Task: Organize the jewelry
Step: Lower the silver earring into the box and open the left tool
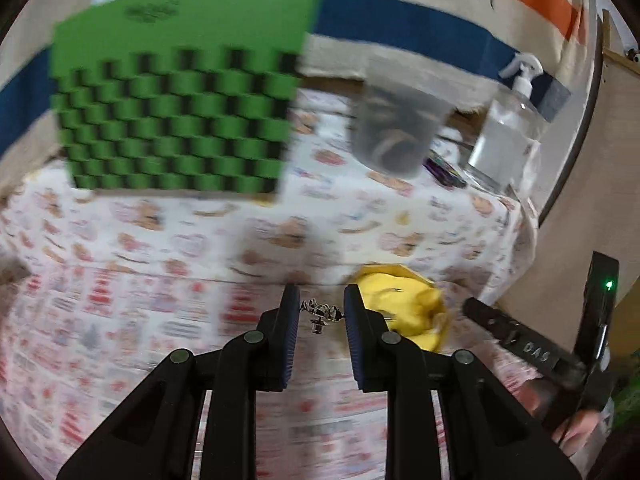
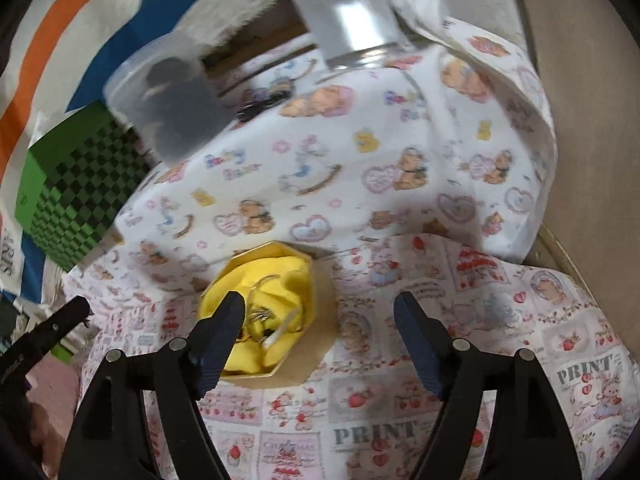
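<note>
My left gripper (image 1: pixel 322 312) is shut on a small silver piece of jewelry (image 1: pixel 320 314) stretched between its pads, held above the patterned tablecloth. A yellow hexagonal box (image 2: pixel 276 308) lined with yellow cloth holds several rings and jewelry pieces; it also shows in the left wrist view (image 1: pixel 404 304) just right of my left gripper. My right gripper (image 2: pixel 320 320) is open and empty, its left finger over the box's near left side. A green foam board with a black checker pattern (image 1: pixel 176 96) stands at the back left.
A clear plastic cup with dark items (image 1: pixel 396 120) and a clear spray bottle (image 1: pixel 508 128) stand at the back of the table. A purple-black object (image 1: pixel 444 170) lies between them. The table's right edge drops off near a beige wall.
</note>
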`<state>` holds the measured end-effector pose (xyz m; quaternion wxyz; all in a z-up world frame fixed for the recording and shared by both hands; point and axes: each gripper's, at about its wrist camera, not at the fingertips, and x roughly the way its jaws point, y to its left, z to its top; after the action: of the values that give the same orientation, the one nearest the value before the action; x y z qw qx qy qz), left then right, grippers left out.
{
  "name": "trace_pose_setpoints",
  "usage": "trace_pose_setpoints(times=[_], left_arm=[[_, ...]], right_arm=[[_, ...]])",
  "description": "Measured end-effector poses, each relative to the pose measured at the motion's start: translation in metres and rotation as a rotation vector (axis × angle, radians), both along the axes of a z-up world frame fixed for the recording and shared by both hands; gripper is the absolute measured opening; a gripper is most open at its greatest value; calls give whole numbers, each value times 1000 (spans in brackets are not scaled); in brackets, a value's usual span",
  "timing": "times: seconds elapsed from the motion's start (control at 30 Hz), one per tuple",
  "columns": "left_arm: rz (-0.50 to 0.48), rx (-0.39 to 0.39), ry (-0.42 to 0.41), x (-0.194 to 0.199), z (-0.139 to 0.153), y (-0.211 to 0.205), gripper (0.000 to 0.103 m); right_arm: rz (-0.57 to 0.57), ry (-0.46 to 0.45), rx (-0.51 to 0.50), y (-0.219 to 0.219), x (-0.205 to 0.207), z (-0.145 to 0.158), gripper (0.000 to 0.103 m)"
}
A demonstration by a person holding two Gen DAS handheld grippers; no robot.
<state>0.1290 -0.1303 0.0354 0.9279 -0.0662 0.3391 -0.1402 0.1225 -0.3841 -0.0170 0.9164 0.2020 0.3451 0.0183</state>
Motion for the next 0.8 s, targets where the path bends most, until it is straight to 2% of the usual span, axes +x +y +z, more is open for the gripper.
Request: trace_pose_setpoints(times=[0.2,0.3,0.47,0.5,0.57,0.6,0.67,0.8], left_arm=[[-87,-27,75,26,-12,-42,22],[-122,-37,102,34,-17,-58,22],[-127,18,98,37,-22,-74,23],[-124,26,95,37,-22,-75,26],[-124,31,76,34,-20,-74,42],[-120,39,61,32,-18,-73,47],[-110,63,21,27,-13,-70,65],[-91,101,-63,10,6,-58,72]], right_arm=[[-64,-10,46,-20,-2,-1,80],[-96,-6,19,-24,0,-3,80],[-113,5,12,-28,1,-5,80],[-134,-6,-18,-27,-1,-2,80],[-147,-25,-45,-26,-4,1,81],[-142,-25,-36,-26,-4,2,81],[-134,-18,-4,-29,-3,0,81],[-159,-25,-20,-31,-5,2,81]])
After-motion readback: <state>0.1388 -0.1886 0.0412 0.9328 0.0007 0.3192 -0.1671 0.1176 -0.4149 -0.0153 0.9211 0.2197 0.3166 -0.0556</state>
